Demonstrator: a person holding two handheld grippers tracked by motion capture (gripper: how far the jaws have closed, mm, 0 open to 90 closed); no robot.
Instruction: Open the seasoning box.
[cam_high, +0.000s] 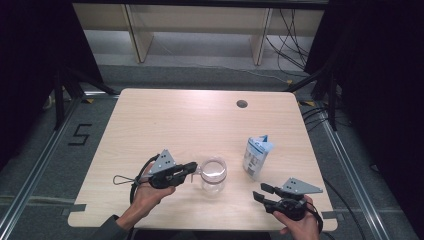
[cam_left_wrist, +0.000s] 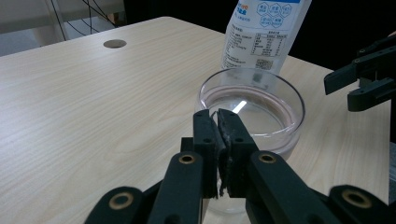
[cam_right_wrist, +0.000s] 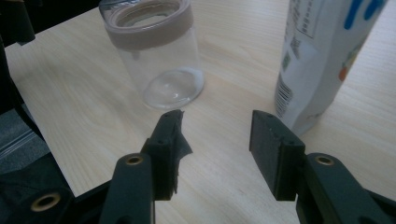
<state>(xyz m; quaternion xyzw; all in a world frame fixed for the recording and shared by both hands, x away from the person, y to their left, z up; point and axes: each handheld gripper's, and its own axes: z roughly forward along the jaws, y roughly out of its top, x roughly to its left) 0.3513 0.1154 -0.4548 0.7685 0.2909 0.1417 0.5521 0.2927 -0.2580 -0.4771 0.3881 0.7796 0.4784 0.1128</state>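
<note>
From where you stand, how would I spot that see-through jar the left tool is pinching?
Start at the pale wooden table and look along its near edge, between the two hands. The clear glass jar stands upright there, its rim clamped by the left gripper. Unlike the white and blue printed pouch standing to its right, it is transparent, round and open-topped.
</note>
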